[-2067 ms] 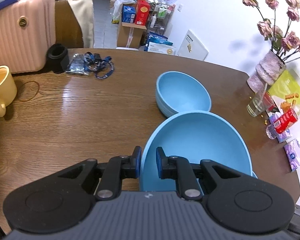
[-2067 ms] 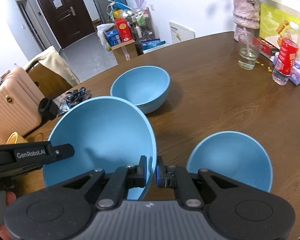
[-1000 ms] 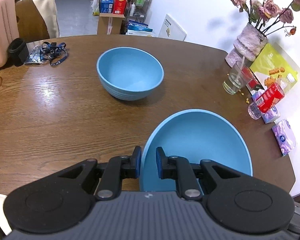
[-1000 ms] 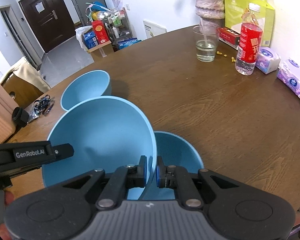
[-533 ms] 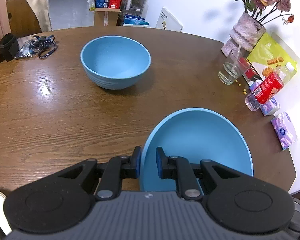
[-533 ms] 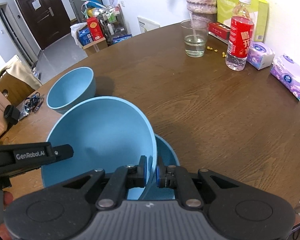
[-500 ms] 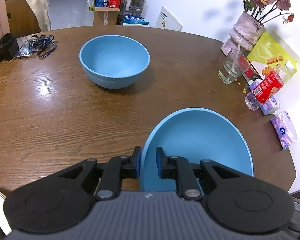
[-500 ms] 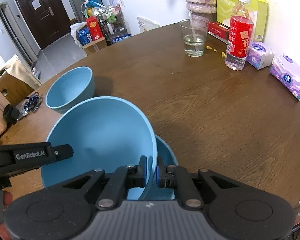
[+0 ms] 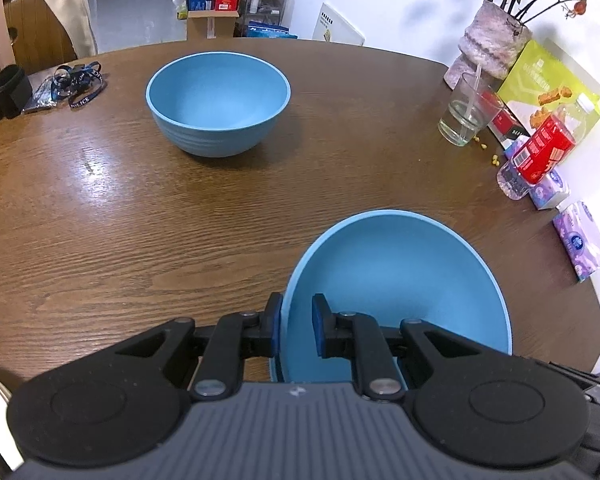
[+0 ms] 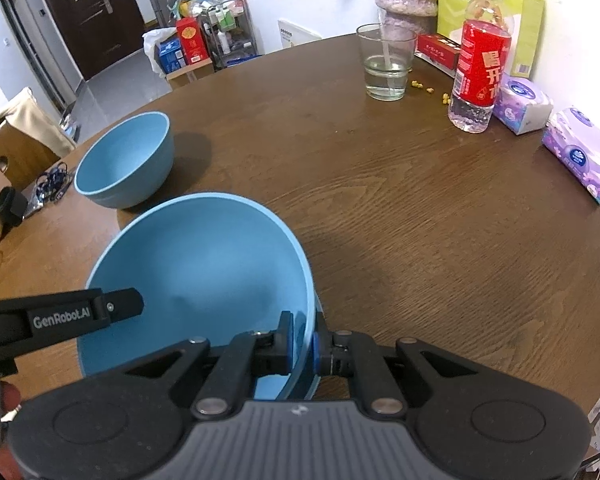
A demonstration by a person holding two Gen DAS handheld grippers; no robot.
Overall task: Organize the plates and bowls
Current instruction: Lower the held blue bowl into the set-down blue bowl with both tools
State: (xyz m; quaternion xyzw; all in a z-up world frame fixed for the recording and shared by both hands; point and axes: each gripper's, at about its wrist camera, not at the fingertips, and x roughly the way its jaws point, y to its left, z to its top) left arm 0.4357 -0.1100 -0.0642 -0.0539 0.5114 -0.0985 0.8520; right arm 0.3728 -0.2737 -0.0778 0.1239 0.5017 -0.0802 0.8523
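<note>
Near the tabletop's front edge, left gripper (image 9: pixel 296 326) and right gripper (image 10: pixel 302 342) each clamp opposite rims of the big blue bowl (image 10: pixel 196 268), nested over another bowl's rim. Lower level, release together. Second bowl (image 9: pixel 218 102) sits toward the far edge.

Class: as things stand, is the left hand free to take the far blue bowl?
Probably not yet: the left tongs are shut on the near bowl's rim. The table toward the far bowl looks unobstructed.
</note>
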